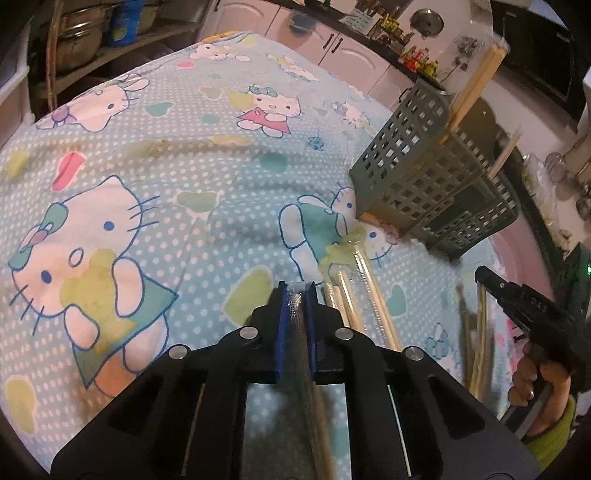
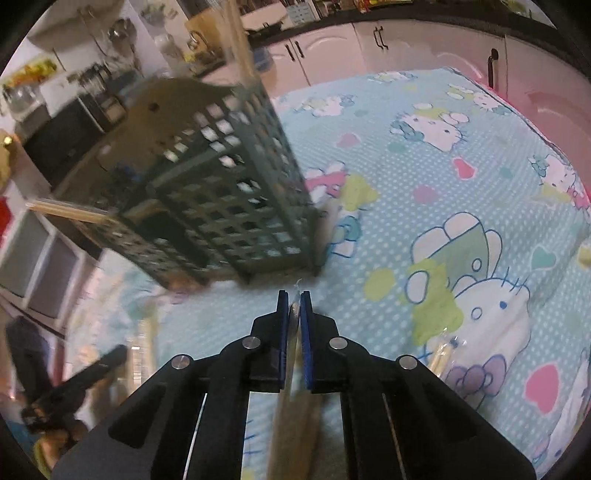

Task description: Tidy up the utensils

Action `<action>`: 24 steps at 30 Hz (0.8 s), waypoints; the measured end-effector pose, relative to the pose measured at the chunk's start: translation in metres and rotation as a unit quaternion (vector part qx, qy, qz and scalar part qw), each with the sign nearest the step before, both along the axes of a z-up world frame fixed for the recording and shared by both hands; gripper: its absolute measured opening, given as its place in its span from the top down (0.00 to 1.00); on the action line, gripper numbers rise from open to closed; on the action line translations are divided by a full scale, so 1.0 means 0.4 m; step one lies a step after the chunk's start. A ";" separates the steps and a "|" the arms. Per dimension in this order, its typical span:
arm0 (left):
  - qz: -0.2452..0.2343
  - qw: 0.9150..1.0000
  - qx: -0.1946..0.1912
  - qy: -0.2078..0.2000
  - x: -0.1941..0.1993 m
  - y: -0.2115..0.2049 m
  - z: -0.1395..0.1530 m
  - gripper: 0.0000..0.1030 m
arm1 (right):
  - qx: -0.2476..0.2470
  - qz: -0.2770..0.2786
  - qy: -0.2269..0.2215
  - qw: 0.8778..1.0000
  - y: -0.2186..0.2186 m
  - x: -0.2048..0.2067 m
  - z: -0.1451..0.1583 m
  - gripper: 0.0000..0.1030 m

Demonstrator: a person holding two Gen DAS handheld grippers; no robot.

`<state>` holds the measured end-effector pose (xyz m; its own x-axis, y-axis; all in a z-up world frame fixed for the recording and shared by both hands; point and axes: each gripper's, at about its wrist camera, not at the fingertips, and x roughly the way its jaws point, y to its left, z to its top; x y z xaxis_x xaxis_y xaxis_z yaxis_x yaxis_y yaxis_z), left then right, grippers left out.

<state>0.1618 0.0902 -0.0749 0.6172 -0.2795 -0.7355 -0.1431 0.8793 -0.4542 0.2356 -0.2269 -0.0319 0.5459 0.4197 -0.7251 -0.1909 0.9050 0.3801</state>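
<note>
In the left wrist view, my left gripper (image 1: 297,291) is shut on a plastic-wrapped pair of chopsticks (image 1: 314,391) that runs back under the jaws. More wrapped chopsticks (image 1: 354,295) lie on the cloth just to its right. A green lattice utensil caddy (image 1: 424,177) stands at the right with chopsticks (image 1: 476,77) upright in it. In the right wrist view, my right gripper (image 2: 294,297) is shut on another wrapped chopstick pair (image 2: 291,417), close in front of the caddy (image 2: 221,184). The right gripper (image 1: 484,275) also shows at the left view's right edge.
A blue cartoon-cat tablecloth (image 1: 166,155) covers the table. One more wrapped chopstick pair (image 2: 443,354) lies to the right of my right gripper. Kitchen cabinets (image 2: 406,40) and shelves with pots (image 1: 81,33) stand behind. A hand (image 1: 532,373) holds the right gripper's handle.
</note>
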 end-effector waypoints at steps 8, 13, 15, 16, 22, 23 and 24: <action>0.009 0.998 -0.004 -0.058 -0.057 0.006 0.093 0.98 | 0.062 0.007 -0.062 0.996 -0.020 -0.092 0.123 0.94; 0.006 0.995 -0.002 -0.099 -0.084 -0.003 0.167 0.98 | 0.073 -0.003 -0.107 0.992 -0.058 -0.147 0.183 0.94; 0.003 0.994 -0.003 -0.111 -0.091 -0.007 0.190 0.99 | 0.074 -0.006 -0.119 0.990 -0.071 -0.161 0.197 0.94; 0.001 0.993 -0.003 -0.117 -0.094 -0.009 0.201 0.99 | 0.074 -0.008 -0.124 0.989 -0.075 -0.169 0.200 0.94; -0.009 0.988 -0.002 -0.153 -0.094 -0.035 0.277 0.99 | 0.081 -0.017 -0.157 0.984 -0.107 -0.211 0.235 0.94; -0.011 0.987 -0.001 -0.158 -0.094 -0.038 0.285 0.99 | 0.081 -0.019 -0.161 0.983 -0.111 -0.214 0.237 0.94; -0.013 0.986 -0.001 -0.165 -0.090 -0.045 0.299 0.99 | 0.080 -0.022 -0.167 0.982 -0.116 -0.220 0.243 0.94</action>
<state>0.1260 0.0723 0.0449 0.8152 -0.2997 -0.4956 0.0352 0.8798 -0.4740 0.1475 -0.2732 0.0655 0.7630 0.4835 -0.4291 -0.2908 0.8496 0.4401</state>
